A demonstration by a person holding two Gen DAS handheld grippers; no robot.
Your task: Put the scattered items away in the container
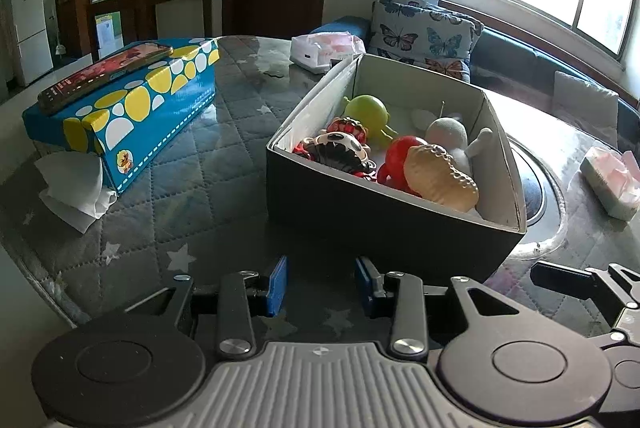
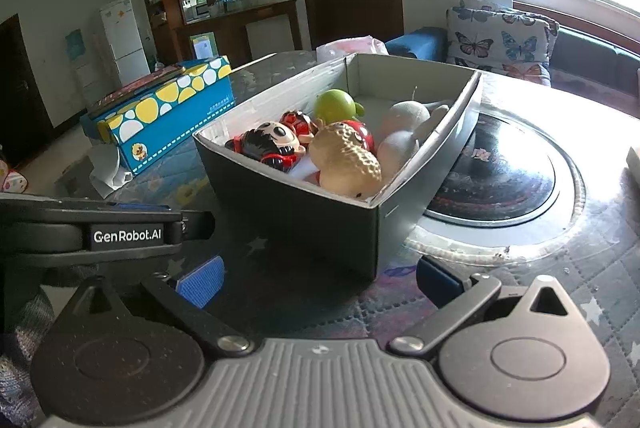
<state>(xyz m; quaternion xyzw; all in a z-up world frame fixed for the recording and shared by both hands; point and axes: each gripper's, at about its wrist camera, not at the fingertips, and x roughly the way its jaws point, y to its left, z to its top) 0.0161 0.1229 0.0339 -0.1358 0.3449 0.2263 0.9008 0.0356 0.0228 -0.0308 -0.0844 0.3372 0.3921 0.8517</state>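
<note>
The blue-padded fingers [image 1: 279,284] of the left gripper [image 1: 320,284] stood spread with nothing between them, poised just short of the near wall of the dark box [image 1: 384,224] on the desk [image 1: 208,196]. The right gripper [image 2: 318,282] hung beside it, its fingers [image 2: 200,286] spread wider and likewise empty, pointing at the box's near corner. Inside the box, which was white within, lay the toys: a tan peanut-shaped figure [image 1: 440,178] against the near wall, a red figure [image 1: 400,156] touching it, a black-haired doll head [image 2: 272,142] with red trim to the left, a green figure [image 1: 366,112] toward the back, and a white figure [image 1: 448,136] on the right side. Left of the box, well apart, sat a blue carton with yellow and white spots [image 1: 132,116], a phone [image 1: 104,76] lying on its lid and crumpled white paper [image 1: 76,188] at its near end. A tissue pack [image 1: 610,184] lay at the right edge of the desk, and a plastic-wrapped packet [image 1: 326,48] just behind the box. Beyond the desk, butterfly-print cushions [image 1: 424,36] rested on a dark sofa under a bright window.
</note>
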